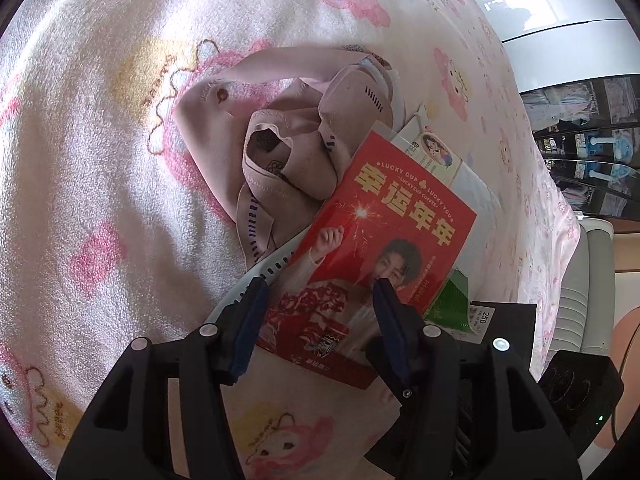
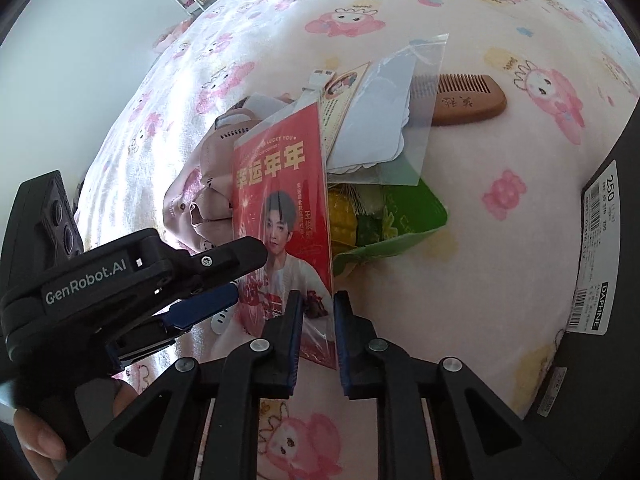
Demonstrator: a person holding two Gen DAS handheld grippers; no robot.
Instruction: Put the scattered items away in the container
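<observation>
My left gripper (image 1: 320,284) points steeply down, jaws spread wide and closed on nothing. My right gripper (image 2: 314,304) tilts down too, its fingers (image 2: 288,332) narrowed to a slim gap. My left hand (image 2: 36,436) grips the handle, off to their left.

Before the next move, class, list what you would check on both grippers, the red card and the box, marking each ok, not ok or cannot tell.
1. Left gripper open: ok.
2. Red card lined up between its fingers: ok.
3. Right gripper firmly gripping the card's edge: cannot tell.
4. Black box in view: ok.
5. Wooden comb tidied away: not ok, it lies on the blanket.
</observation>
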